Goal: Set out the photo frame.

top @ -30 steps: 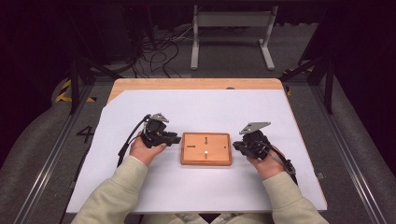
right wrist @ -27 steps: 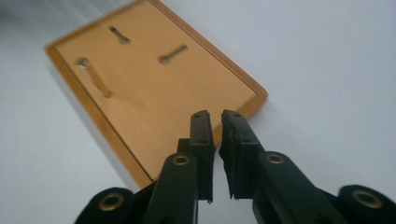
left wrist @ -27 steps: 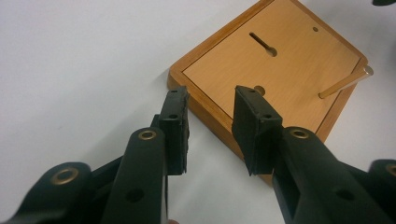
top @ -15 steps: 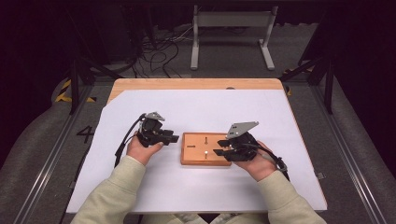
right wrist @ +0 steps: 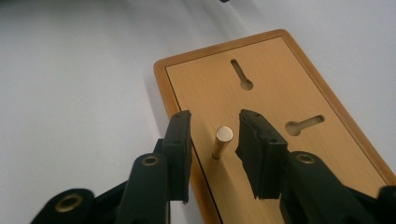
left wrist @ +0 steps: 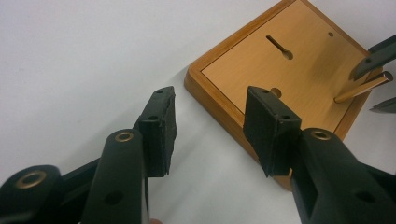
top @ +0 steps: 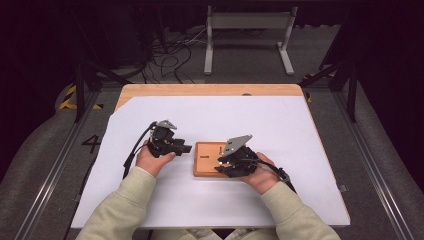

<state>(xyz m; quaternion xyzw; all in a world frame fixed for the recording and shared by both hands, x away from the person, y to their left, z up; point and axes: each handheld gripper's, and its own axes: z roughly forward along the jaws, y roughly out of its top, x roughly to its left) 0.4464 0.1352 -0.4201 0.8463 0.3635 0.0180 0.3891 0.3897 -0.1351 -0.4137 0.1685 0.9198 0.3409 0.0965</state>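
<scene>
With the brass peg (right wrist: 222, 141) standing on the wooden plaque (right wrist: 275, 121) at centre frame between the right gripper (right wrist: 212, 135)'s spread, just-narrowing jaws, squeeze squarely while the left gripper (left wrist: 210, 116), jaws just widening and empty, steadies the plaque.

One wooden board (top: 210, 159) – one brass peg (right wrist: 222, 141) – two grippers
</scene>
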